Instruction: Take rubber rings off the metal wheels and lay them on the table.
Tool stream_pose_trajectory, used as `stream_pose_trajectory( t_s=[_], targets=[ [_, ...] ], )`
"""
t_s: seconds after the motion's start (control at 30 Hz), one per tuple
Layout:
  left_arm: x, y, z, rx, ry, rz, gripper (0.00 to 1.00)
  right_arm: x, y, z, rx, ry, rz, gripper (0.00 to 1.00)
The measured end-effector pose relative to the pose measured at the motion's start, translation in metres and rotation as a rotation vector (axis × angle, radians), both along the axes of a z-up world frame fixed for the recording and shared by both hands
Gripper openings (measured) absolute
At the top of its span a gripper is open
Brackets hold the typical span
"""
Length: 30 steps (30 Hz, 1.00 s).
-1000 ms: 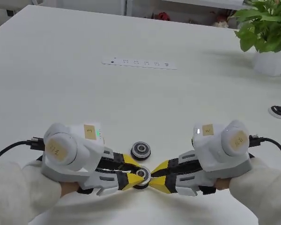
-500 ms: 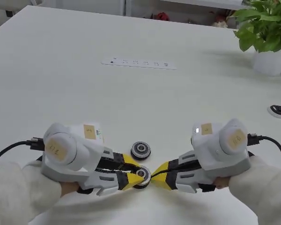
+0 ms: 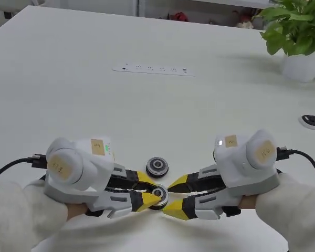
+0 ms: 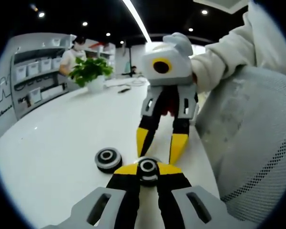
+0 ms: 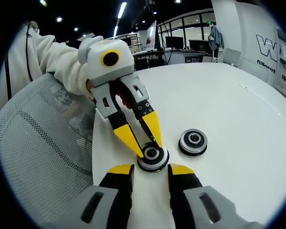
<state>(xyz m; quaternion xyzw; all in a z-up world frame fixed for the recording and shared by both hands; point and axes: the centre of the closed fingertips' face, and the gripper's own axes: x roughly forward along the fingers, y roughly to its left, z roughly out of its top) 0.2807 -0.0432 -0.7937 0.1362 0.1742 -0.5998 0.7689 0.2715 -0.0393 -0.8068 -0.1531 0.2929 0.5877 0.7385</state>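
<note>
Clamping the black-ringed metal wheel (image 5: 152, 156) at the white table (image 3: 147, 115) edge, the left gripper (image 4: 145, 169) faces the right gripper (image 3: 173, 197), whose jaws stand parted just beside it. A twin wheel (image 3: 157, 166) lies near. Sticker labels (image 3: 97, 147) are illegible.

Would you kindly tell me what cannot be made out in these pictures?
- Held wheel, left gripper view: both sides of its outer edge lie under the yellow tips of the left gripper, so the edge's state cannot be told.
- Power strip, head view: its markings are too small to read.
- Plant, head view: cut off by the top and right edges.
</note>
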Motion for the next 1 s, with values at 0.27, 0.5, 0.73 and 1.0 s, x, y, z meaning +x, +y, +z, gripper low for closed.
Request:
stream_pose_trajectory(
  t_s=[0.27, 0.5, 0.73, 1.0],
  targets=[
    [0.0, 0.0, 0.0, -0.001, 0.0, 0.0, 0.13, 0.006, 0.0, -0.002, -0.007, -0.024, 0.003, 0.22],
    [0.0, 0.0, 0.0, -0.002, 0.002, 0.002, 0.13, 0.005, -0.004, -0.003, -0.025, -0.011, 0.016, 0.17],
    [0.001, 0.0, 0.0, -0.001, 0.002, 0.004, 0.13, 0.006, -0.007, -0.006, -0.042, -0.006, 0.015, 0.1],
    [0.001, 0.001, 0.0, -0.002, 0.001, 0.007, 0.13, 0.007, -0.008, -0.007, -0.054, 0.001, -0.001, 0.04]
  ],
)
